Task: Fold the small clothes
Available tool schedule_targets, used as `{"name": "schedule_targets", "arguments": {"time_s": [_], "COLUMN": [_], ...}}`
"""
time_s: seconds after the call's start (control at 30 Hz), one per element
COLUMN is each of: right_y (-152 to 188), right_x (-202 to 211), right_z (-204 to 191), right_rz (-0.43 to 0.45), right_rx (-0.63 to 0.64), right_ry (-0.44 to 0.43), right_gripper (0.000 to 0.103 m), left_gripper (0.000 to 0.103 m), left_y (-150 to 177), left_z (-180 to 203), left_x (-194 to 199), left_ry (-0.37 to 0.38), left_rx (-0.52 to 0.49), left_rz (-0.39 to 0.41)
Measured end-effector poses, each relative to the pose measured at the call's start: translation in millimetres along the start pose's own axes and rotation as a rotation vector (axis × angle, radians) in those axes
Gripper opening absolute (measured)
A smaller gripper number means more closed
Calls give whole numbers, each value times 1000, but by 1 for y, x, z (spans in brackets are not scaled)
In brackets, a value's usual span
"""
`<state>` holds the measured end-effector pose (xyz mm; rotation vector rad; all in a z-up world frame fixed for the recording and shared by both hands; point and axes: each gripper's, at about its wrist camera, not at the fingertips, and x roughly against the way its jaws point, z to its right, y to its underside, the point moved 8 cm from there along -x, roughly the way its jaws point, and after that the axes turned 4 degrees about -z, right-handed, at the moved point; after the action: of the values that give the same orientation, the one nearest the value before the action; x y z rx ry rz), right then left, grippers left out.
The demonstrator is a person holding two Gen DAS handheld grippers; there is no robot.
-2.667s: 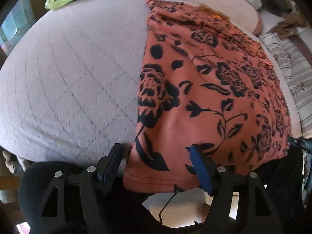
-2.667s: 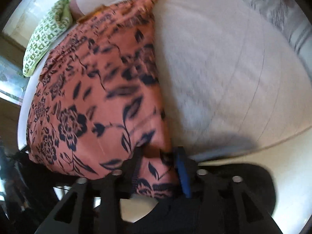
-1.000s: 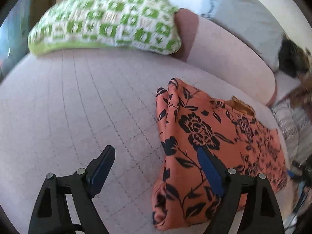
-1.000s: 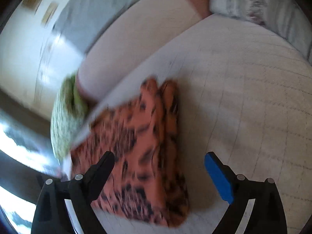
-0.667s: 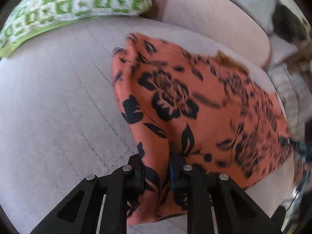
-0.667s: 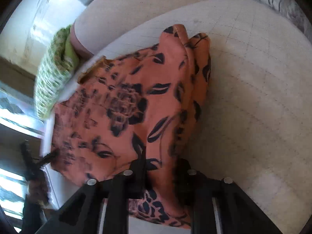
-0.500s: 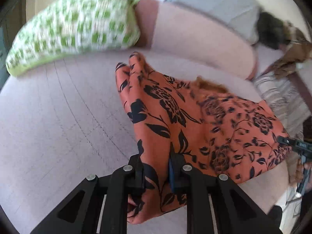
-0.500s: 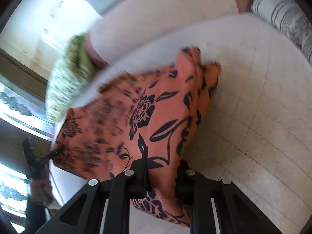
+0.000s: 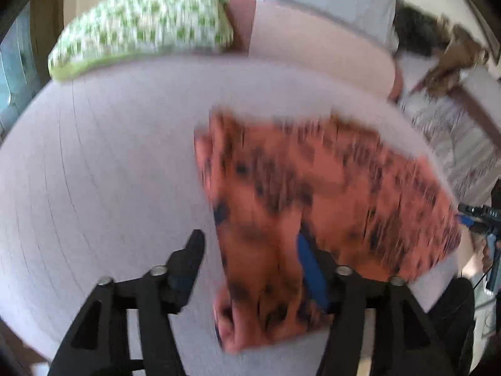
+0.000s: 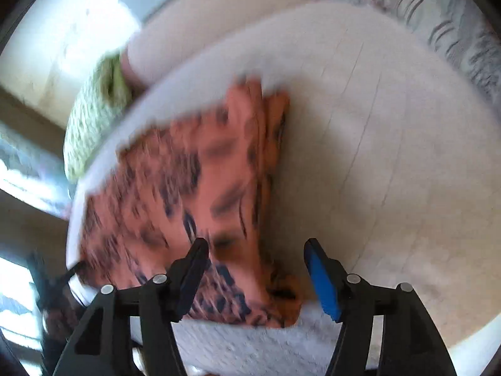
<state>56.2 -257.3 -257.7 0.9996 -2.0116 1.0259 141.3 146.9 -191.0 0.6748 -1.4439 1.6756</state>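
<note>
An orange garment [image 9: 313,188] with black flowers lies folded on the pale quilted seat [image 9: 109,172]; both views are blurred by motion. My left gripper [image 9: 249,244] hangs over its near left corner. Its jaws are opening, with the folded edge between them and the black finger clear of the cloth. In the right wrist view the garment [image 10: 188,188] lies left of centre. My right gripper [image 10: 255,247] straddles its near right edge, jaws opening, and the blue pad [image 10: 319,275] stands apart from the fabric.
A green-and-white pillow [image 9: 144,22] leans at the back left against the pink backrest [image 9: 313,47]. Striped cloth [image 9: 454,144] lies at the seat's right end and also shows as striped cloth [image 10: 454,25]. The seat's front edge [image 10: 250,351] runs just under the grippers.
Half a second ago both grippers were shut on the garment's near corners. Both have since parted their jaws and let go, and the cloth now rests on the seat.
</note>
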Motion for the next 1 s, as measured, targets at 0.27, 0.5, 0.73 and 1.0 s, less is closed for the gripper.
{"name": "schedule_targets", "arguments": {"time_s": [0.27, 0.5, 0.73, 1.0], "right_y": [-78, -88, -90, -80], "right_x": [-27, -58, -42, -16], "right_z": [-32, -27, -15, -11], "right_rz": [82, -27, 38, 112], "right_rx": [59, 161, 154, 51], "right_ry": [10, 162, 185, 123], "right_gripper": [69, 6, 9, 31], "left_gripper": [60, 6, 10, 33], "left_y": [-56, -42, -33, -46], "left_z": [-9, -6, -36, -16], "left_x": [-74, -67, -86, 0], "left_ry": [92, 55, -31, 24], "left_rx": [10, -41, 9, -41], "left_rz": [-107, -124, -151, 18]}}
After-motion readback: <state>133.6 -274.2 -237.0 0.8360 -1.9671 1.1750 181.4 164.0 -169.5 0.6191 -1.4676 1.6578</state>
